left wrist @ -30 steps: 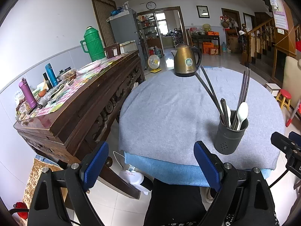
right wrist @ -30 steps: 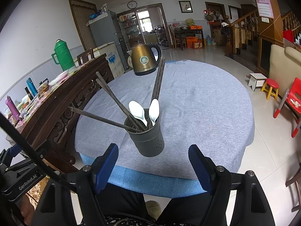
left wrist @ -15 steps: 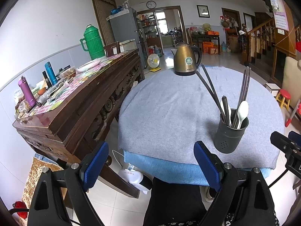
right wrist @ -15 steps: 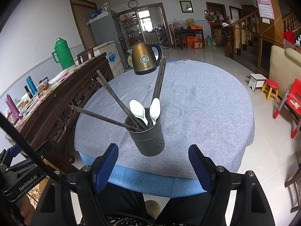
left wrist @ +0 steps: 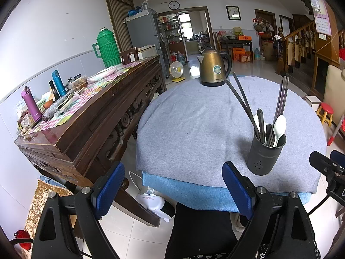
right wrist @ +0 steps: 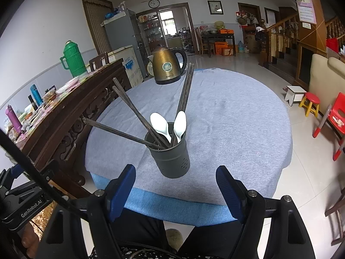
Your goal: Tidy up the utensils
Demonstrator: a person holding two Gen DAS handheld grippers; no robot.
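left gripper: jaws apart, empty, bottom of frame | right gripper: jaws apart, empty | holder: centre frame, upright, holds chopsticks, spoons

Both wrist views low, facing shared table.

Daylight enters from the doorway window far behind the kettle, leaving glare on the floor beside it. Soft shadows, sharp focus, heavy fisheye bending, black corners.
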